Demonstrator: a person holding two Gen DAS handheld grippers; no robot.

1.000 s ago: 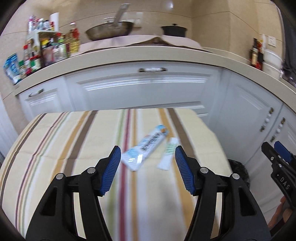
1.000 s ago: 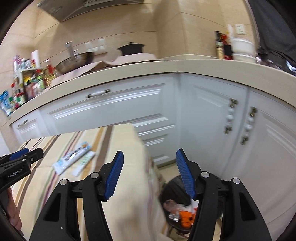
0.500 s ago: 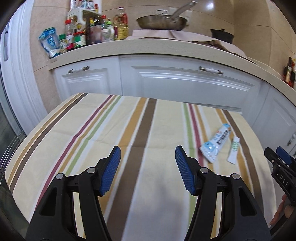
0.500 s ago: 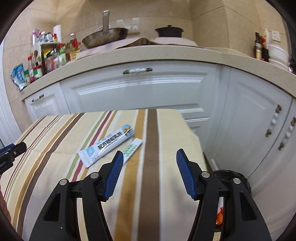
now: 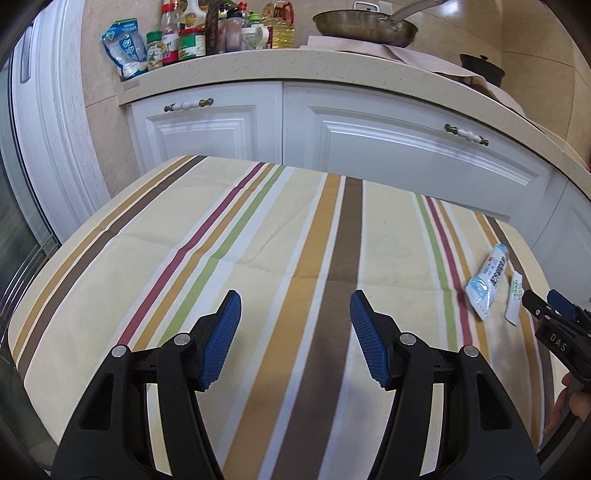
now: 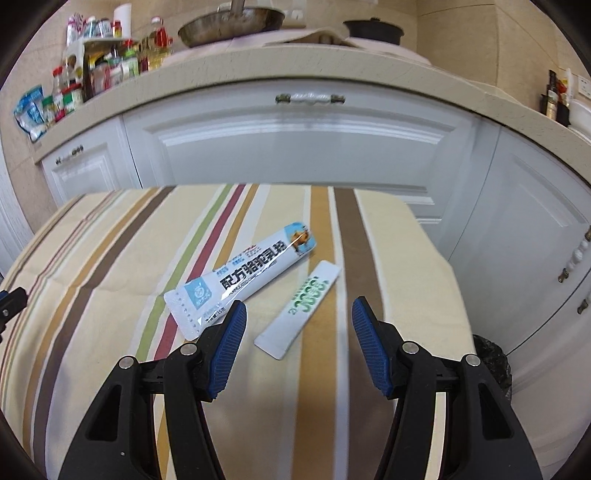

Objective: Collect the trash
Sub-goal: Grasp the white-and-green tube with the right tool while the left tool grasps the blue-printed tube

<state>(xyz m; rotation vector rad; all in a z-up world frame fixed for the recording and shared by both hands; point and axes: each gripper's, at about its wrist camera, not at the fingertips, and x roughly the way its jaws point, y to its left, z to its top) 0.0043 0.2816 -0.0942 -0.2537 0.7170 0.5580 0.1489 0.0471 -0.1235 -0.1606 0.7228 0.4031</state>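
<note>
Two empty sachets lie on the striped tablecloth (image 6: pixel 110 258). The larger blue-and-white sachet (image 6: pixel 242 278) lies diagonally; a smaller white sachet with green print (image 6: pixel 301 308) lies beside it on the right. My right gripper (image 6: pixel 297 321) is open and hovers just above the small sachet, which sits between its fingertips. My left gripper (image 5: pixel 295 317) is open and empty over the middle of the cloth. In the left wrist view both sachets, the larger (image 5: pixel 489 284) and the smaller (image 5: pixel 514 299), lie at the far right, with the right gripper (image 5: pixel 554 325) next to them.
A black trash bin (image 6: pixel 493 363) stands on the floor past the table's right edge. White kitchen cabinets (image 6: pixel 295 140) curve behind the table. The counter holds bottles and jars (image 5: pixel 207 33), a pan (image 5: pixel 365 24) and a black pot (image 6: pixel 373 29).
Both grippers swung left. The right one turned from the trash bin to the table and closed in over the small sachet. The left one moved away from the sachets to the cloth's middle.
</note>
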